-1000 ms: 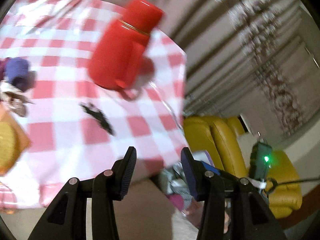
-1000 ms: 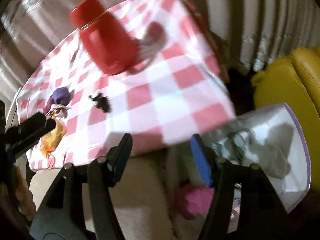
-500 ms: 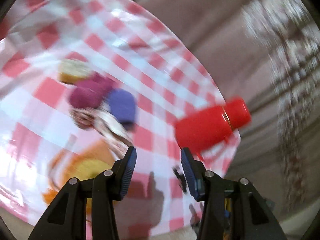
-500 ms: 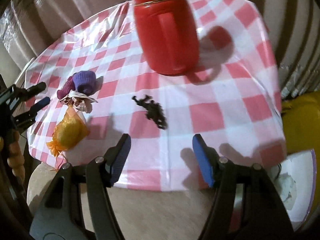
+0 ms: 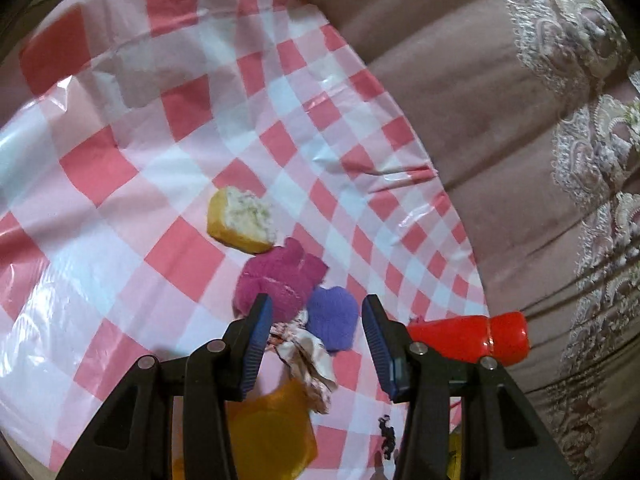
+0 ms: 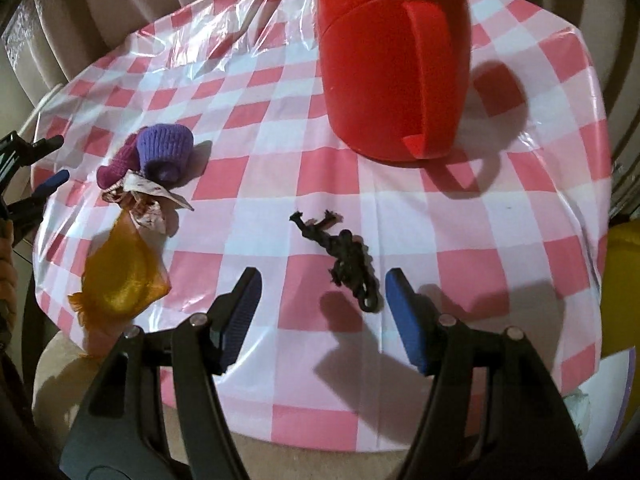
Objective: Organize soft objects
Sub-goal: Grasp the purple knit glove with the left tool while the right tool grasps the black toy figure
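Note:
On the round table with a red-checked cloth (image 6: 280,128) lies a heap of soft things: a purple knit piece (image 5: 332,316) (image 6: 164,148), a magenta knit piece (image 5: 280,284) (image 6: 116,168), a patterned rag (image 5: 308,356) (image 6: 148,200) and an orange mesh cloth (image 5: 272,432) (image 6: 120,276). A torn yellow sponge (image 5: 240,220) sits just beyond. My left gripper (image 5: 316,340) (image 6: 52,162) hovers open over the heap, holding nothing. My right gripper (image 6: 322,316) is open above a black knotted cord (image 6: 348,260) (image 5: 388,436), which it does not touch.
A tall red thermos jug (image 6: 392,60) (image 5: 468,338) stands at the table's far side. Pink lace-trimmed curtains (image 5: 520,120) hang behind. Below the table edge on the right are a yellow seat (image 6: 624,280) and a white tray (image 6: 608,400).
Both grippers swung from the table's edge onto the table. The left one rolled and now faces the heap of soft things. The right one came over the black cord.

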The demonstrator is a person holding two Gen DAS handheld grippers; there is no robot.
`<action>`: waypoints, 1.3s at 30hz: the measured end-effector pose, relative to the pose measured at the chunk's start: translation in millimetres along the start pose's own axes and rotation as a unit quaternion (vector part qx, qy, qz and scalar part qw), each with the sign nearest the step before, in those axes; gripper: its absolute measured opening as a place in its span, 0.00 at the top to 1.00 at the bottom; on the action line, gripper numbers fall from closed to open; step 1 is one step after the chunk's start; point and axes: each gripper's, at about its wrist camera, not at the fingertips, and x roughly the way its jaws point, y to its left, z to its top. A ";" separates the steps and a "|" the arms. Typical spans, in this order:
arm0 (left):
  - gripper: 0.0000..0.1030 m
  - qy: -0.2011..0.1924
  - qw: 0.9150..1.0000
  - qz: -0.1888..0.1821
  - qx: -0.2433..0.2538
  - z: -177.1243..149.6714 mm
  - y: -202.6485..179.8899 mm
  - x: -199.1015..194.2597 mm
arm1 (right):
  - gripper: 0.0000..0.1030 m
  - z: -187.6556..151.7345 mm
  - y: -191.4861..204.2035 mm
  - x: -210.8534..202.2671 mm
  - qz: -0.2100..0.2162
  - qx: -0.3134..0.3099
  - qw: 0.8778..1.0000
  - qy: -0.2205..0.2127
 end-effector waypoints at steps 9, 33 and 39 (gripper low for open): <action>0.50 0.008 1.000 0.026 0.006 3.1 18.4 31.0 | 0.35 1.4 -1.1 21.2 0.000 0.000 1.000 0.007; 0.50 0.069 0.935 0.158 0.310 -53.3 -93.6 137.3 | 0.81 -0.2 -3.6 36.9 0.033 -0.003 0.999 0.001; 0.64 0.044 0.881 0.201 0.426 -86.6 -119.0 140.6 | 0.84 -2.2 -3.1 36.6 0.033 -0.005 0.999 -0.004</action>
